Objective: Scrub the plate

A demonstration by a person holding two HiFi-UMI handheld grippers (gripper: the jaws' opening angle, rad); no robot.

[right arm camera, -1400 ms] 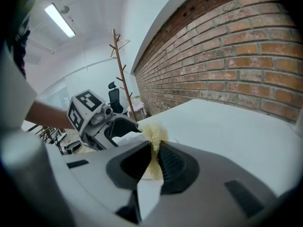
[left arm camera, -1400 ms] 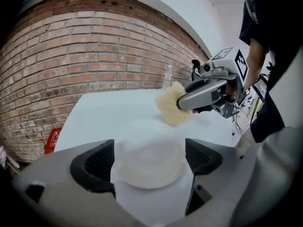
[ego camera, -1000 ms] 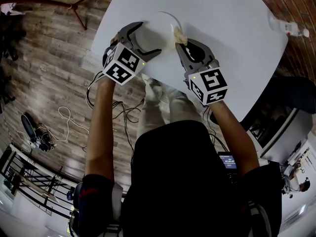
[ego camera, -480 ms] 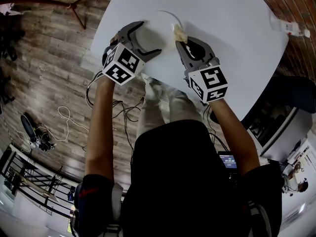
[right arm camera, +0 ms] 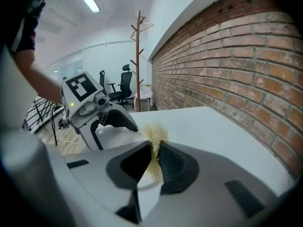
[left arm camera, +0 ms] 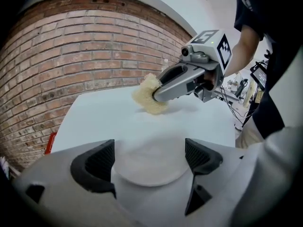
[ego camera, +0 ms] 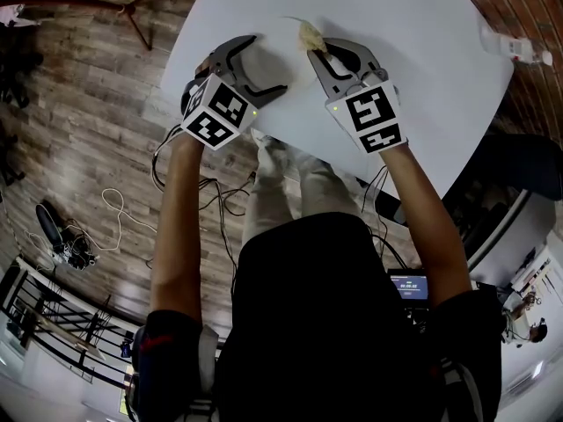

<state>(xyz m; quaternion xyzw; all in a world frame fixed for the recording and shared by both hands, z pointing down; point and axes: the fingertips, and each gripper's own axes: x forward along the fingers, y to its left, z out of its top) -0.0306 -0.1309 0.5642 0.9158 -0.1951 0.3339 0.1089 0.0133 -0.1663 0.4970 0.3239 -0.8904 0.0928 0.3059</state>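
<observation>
Plate point(left arm camera: 149, 167) between left claw's point(left arm camera: 150, 156) jaws

Pale yellow sponge point(ego camera: 308, 35), white plate point(left arm camera: 149, 162), white table point(ego camera: 422, 42)

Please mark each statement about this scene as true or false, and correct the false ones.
1. The right gripper is shut on a yellow scrubber. True.
2. The left gripper also holds a scrubber. False: the white plate sits between its jaws, with its rim against both pads.
3. The table is dark wood. False: the table is white; it is the floor that is wood.
4. A brick wall stands beyond the table. True.
5. The scrubber lies loose on the table, far from both grippers. False: it is pinched in the right gripper's jaws, close to the plate.
</observation>
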